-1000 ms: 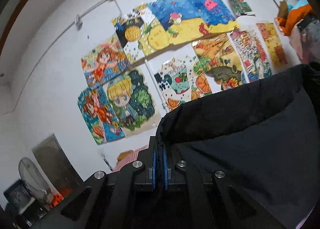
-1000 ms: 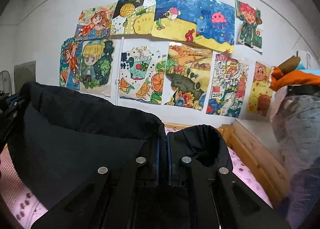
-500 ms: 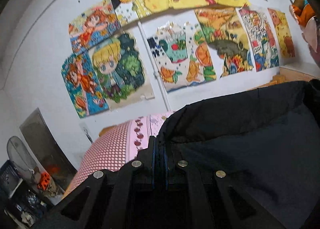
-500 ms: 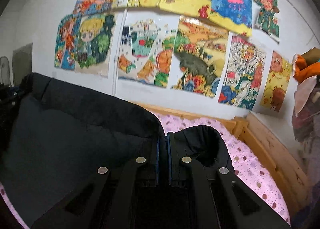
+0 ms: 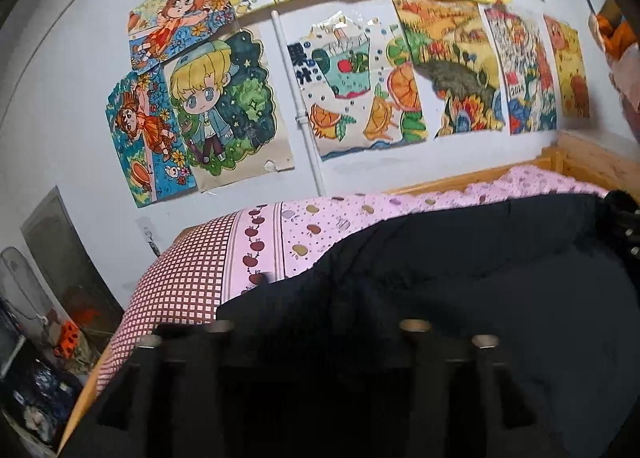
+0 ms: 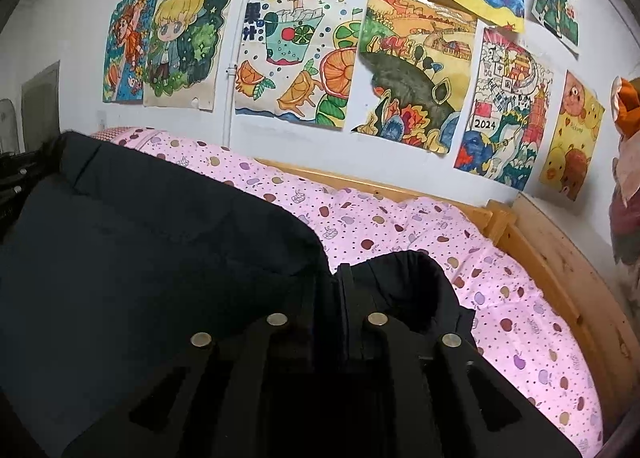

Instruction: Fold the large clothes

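A large black padded garment lies spread on the pink bed sheet. My left gripper hangs over its near left edge. Its jaws are opening and stand wide apart, and the dark cloth lies loose under them with no pad pressing on it. My right gripper is at the garment's right end, beside a round sleeve opening. Its jaws are starting to open, but a fold of black cloth is still pinched between them. Each gripper shows small at the other view's edge.
The bed has a pale wooden frame along the wall and at the right end. Children's drawings cover the white wall behind. Clutter sits on the floor at the left. Orange and pink clothes are piled at the far right.
Both grippers came down, bringing the hanging garment onto the bed. The left jaws, shut on the cloth's edge before, have sprung apart and let it go. The right jaws have parted slightly.
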Action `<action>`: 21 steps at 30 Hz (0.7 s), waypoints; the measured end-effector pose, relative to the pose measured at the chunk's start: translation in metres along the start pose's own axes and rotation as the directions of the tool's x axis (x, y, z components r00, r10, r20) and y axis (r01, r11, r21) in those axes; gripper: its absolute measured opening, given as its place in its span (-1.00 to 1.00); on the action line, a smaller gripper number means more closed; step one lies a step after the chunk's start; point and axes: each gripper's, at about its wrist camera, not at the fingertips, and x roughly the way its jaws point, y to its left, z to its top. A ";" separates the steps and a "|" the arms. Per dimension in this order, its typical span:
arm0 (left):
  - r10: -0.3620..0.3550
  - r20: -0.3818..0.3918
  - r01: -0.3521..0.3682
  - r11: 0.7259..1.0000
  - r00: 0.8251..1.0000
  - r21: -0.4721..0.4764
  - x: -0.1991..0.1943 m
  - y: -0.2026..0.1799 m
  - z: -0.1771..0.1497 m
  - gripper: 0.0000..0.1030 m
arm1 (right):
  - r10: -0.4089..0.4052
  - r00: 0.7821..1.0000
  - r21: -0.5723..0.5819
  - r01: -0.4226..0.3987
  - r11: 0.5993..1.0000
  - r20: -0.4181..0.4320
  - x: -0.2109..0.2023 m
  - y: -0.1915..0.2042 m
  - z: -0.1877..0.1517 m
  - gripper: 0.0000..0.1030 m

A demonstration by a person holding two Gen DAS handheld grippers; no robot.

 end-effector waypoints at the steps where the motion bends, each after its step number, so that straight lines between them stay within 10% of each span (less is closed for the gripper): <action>1: -0.005 0.015 0.005 1.000 1.000 -0.006 -0.003 0.002 0.000 0.37 | 0.002 1.000 0.004 -0.002 1.000 -0.002 0.001 -0.002 0.000 -0.67; 7: 0.017 0.065 -0.016 1.000 0.998 -0.007 -0.022 0.004 -0.001 0.72 | 0.001 0.997 0.005 -0.002 1.000 0.083 -0.022 -0.007 -0.001 0.42; 21: 0.045 0.025 -0.045 0.999 0.999 -0.004 -0.035 0.014 -0.019 1.00 | 0.146 0.985 -0.053 -0.142 0.988 0.087 -0.053 0.025 -0.017 0.66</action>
